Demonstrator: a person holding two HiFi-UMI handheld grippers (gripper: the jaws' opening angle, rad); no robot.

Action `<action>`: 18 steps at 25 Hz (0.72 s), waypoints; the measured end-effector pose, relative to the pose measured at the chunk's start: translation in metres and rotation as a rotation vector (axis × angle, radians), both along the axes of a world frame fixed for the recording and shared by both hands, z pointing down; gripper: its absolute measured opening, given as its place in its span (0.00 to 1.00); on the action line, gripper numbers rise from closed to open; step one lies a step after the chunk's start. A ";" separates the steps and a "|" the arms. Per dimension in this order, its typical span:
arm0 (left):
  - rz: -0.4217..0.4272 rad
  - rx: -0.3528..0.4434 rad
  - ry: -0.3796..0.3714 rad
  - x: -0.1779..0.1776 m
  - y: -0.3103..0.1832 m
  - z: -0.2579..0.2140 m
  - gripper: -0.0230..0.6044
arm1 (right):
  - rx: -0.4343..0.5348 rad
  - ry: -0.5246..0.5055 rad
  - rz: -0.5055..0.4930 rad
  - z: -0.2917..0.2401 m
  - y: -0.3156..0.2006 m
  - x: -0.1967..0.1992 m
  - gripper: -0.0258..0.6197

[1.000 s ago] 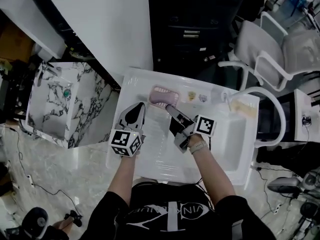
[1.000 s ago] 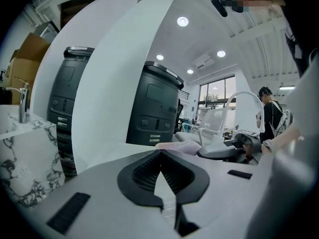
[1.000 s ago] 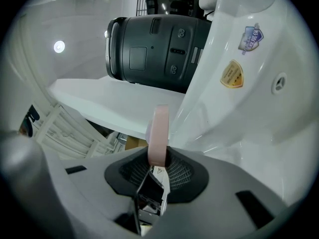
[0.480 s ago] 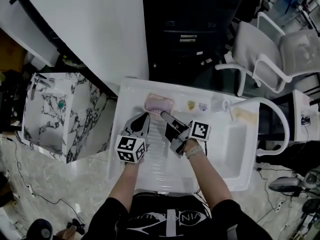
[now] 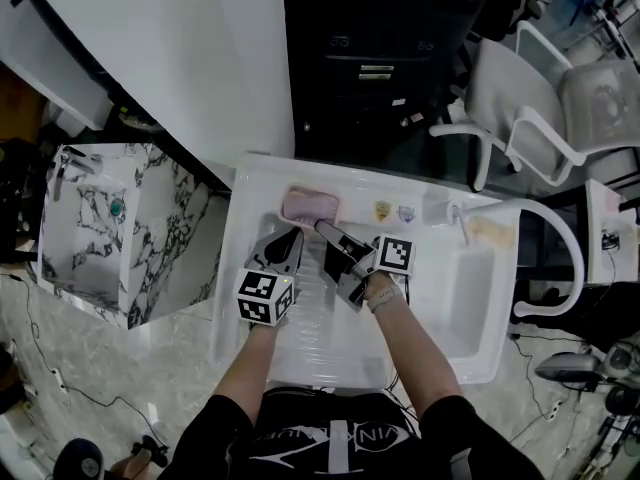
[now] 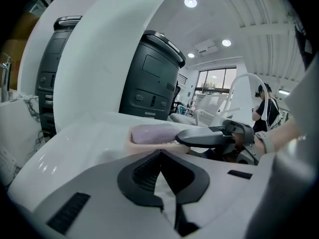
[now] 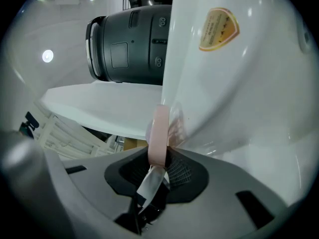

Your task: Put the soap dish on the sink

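Left gripper (image 6: 160, 153): the dark pads meet at their tips, with nothing between them. Just beyond the tips lies a pink soap dish (image 6: 141, 147) carrying a lilac bar of soap (image 6: 153, 133), on the white sink (image 6: 84, 138). Whether the dish's underside touches the sink cannot be told. The right gripper (image 6: 182, 137) reaches in level from the right, its grey finger at the dish's right end. A dark grey cabinet (image 6: 149, 78) stands behind.
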State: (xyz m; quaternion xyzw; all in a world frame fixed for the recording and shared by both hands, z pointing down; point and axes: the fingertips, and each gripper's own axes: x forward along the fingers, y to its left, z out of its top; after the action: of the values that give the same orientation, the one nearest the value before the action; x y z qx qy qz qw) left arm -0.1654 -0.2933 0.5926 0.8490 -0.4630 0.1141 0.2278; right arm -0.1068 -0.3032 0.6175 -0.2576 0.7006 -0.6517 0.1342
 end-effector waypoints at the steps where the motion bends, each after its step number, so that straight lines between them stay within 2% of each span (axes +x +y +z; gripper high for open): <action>1: 0.008 -0.005 -0.002 0.002 0.000 0.002 0.06 | -0.003 -0.005 -0.003 0.001 -0.001 -0.001 0.18; 10: 0.010 -0.024 0.032 0.007 -0.005 0.006 0.06 | -0.032 -0.034 -0.012 -0.002 -0.007 -0.005 0.18; 14: 0.007 -0.025 0.045 0.010 -0.009 0.005 0.06 | -0.071 -0.067 0.008 -0.003 -0.011 -0.005 0.18; 18: 0.008 -0.035 0.055 0.013 -0.011 0.007 0.06 | -0.114 -0.046 0.006 0.000 -0.011 -0.005 0.19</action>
State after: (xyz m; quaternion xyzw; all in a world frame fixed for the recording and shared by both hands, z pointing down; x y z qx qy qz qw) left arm -0.1528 -0.3038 0.5996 0.8496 -0.4510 0.0994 0.2547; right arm -0.1120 -0.3143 0.6171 -0.2519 0.6582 -0.6960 0.1372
